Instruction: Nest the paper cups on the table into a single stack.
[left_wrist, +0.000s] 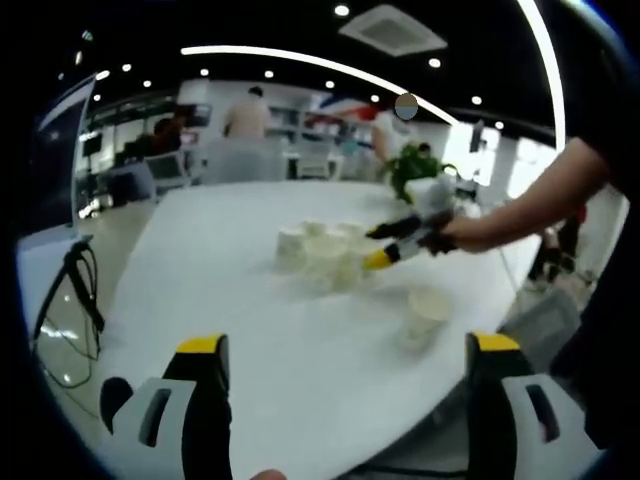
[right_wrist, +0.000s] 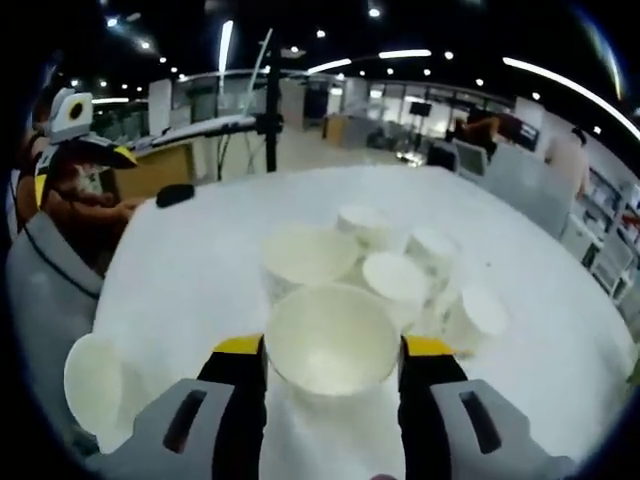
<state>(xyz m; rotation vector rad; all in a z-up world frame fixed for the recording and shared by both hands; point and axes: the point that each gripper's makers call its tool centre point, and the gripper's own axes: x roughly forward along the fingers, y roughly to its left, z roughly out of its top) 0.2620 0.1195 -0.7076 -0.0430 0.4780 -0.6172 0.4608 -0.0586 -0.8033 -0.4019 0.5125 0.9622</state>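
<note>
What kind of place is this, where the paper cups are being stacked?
Probably a large open office or lab hall: a big white table holds the paper cups, desks with monitors stand behind, and recessed ceiling lights with a long light strip run overhead.

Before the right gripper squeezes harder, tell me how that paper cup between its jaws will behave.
The paper cup looks thin-walled and empty, so it is probably very light and would likely crumple under a firm squeeze from the right gripper. Its open rim probably flexes first. On the smooth white table it may slide or tip easily.
</note>
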